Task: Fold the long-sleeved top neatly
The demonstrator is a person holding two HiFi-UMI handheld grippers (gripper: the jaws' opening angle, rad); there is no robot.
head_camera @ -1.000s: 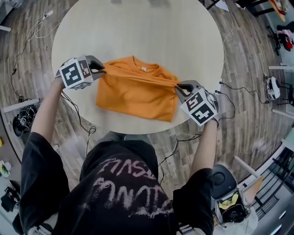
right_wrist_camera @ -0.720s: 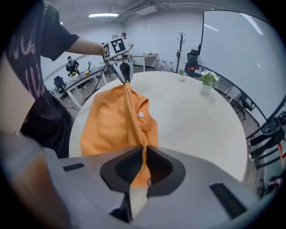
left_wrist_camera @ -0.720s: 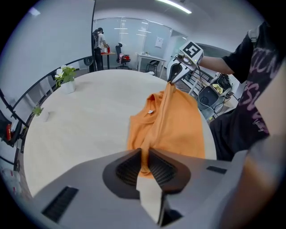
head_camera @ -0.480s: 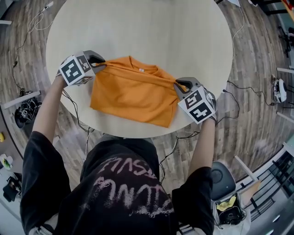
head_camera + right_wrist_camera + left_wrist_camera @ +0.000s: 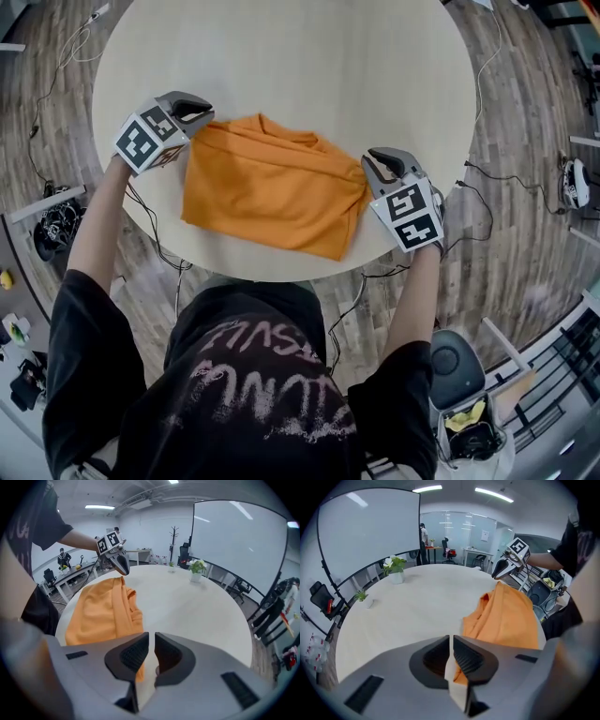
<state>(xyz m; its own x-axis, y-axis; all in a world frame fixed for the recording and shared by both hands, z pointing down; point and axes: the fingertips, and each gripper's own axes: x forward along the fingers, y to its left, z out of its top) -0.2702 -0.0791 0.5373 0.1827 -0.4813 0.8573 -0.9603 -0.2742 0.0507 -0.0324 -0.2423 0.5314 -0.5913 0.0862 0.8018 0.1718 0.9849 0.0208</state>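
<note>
A round desk (image 5: 300,66) with a pale, light-wood surface stands on a floor of grey-brown wooden planks (image 5: 525,234). An orange long-sleeved top (image 5: 267,187) lies on the near half of the desk, folded into a rough rectangle, with its collar end bunched. At the far rim stand a green plant in a white pot (image 5: 396,571) and, apart from it, a smaller plant (image 5: 361,596).

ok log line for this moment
top: folded on table | left gripper: beside top's corner, jaws just closed further, nothing between | right gripper: at opposite edge, jaws just opened further, nothing between
</note>
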